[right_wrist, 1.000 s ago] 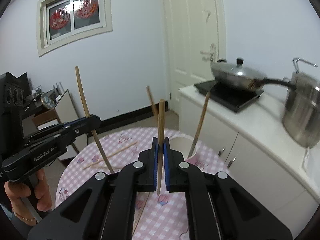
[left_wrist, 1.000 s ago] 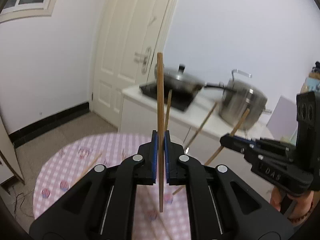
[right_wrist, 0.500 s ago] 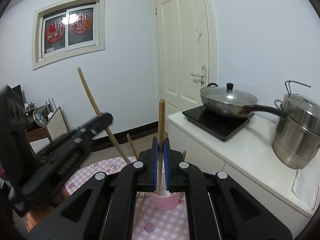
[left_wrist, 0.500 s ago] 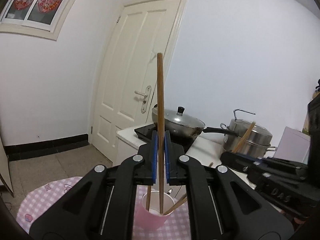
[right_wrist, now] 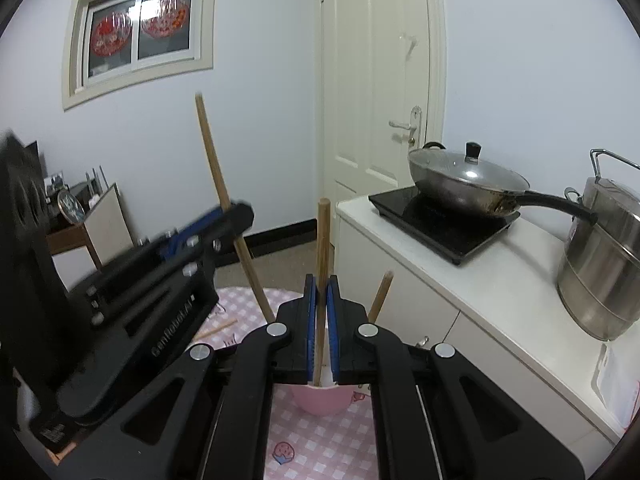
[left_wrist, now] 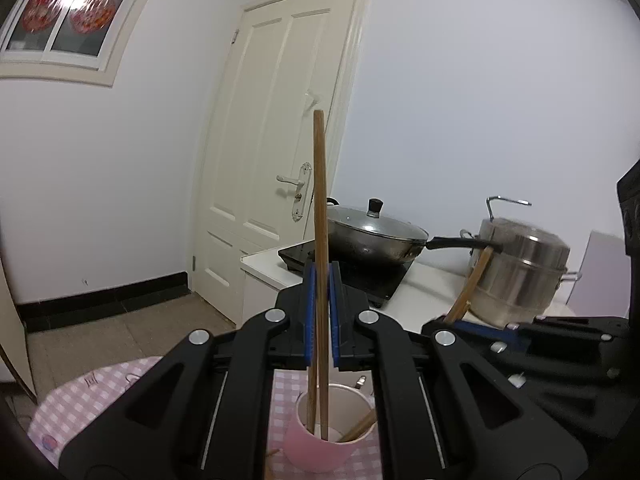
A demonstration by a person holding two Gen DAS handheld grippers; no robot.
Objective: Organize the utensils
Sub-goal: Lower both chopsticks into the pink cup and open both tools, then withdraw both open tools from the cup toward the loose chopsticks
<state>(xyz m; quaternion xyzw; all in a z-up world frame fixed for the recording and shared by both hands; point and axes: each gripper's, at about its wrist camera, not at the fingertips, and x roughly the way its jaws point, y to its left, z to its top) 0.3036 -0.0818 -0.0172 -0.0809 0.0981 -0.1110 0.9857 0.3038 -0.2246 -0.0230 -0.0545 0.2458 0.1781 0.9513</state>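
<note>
My left gripper [left_wrist: 321, 280] is shut on a long wooden chopstick [left_wrist: 320, 184] that stands upright, its lower end inside the pink cup [left_wrist: 320, 454]. Two other chopsticks lean in that cup. My right gripper [right_wrist: 321, 286] is shut on a second chopstick [right_wrist: 323, 236], also upright, just above the pink cup [right_wrist: 322, 400]. In the right wrist view the left gripper [right_wrist: 240, 216] reaches in from the left, its chopstick [right_wrist: 214, 164] slanting down toward the cup. In the left wrist view the right gripper [left_wrist: 444, 324] comes in low on the right.
The cup stands on a round table with a pink checked cloth [right_wrist: 320, 448]; a loose chopstick [right_wrist: 216, 328] lies on it. Behind is a white counter [right_wrist: 492, 264] with a lidded wok [right_wrist: 464, 180] on a black hob and a steel pot [right_wrist: 604, 272]. A door [right_wrist: 376, 80] stands further back.
Both grippers have closed in on the pink cup, which now sits right under them. The left chopstick's lower end has come down into the cup. Both grips stay shut.
</note>
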